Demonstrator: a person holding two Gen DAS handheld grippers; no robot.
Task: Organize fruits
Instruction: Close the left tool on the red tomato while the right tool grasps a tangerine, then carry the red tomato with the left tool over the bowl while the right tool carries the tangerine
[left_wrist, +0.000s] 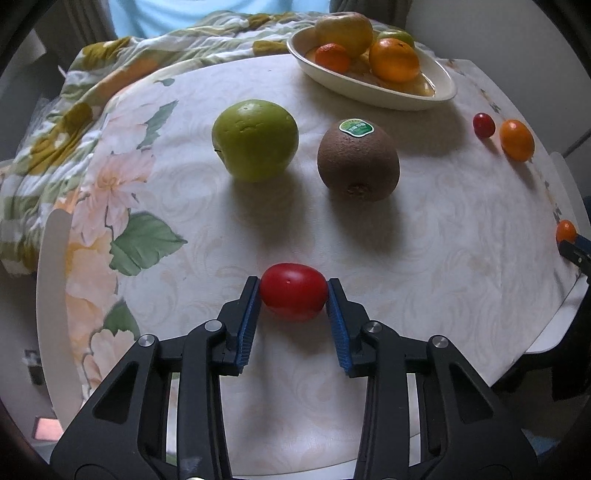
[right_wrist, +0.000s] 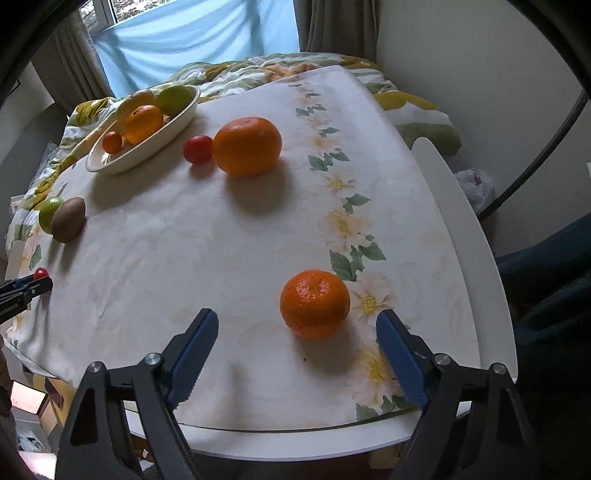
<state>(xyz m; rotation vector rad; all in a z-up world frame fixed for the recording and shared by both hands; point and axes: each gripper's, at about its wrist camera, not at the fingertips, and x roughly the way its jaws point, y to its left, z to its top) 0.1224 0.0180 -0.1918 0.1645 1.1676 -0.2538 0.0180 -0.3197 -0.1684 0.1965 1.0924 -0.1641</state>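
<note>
Sitting between the blue pads (left_wrist: 248, 314) of the left gripper (left_wrist: 293, 297), the tomato (left_wrist: 293, 295) lies on the tablecloth (left_wrist: 424, 266) well short of the bowl (left_wrist: 439, 92), nearer than the kiwi (left_wrist: 358, 162) and the green apple (left_wrist: 255, 142). It looks light, smooth and thin-skinned, so likely slippery and easily bruised; a gentle hold across its middle suits it. Both pads touch its sides, pinching it. The right gripper (right_wrist: 297, 332) stands spread wide, holding nothing, with a mandarin (right_wrist: 314, 303) just ahead between its fingers, far from the bowl.
</note>
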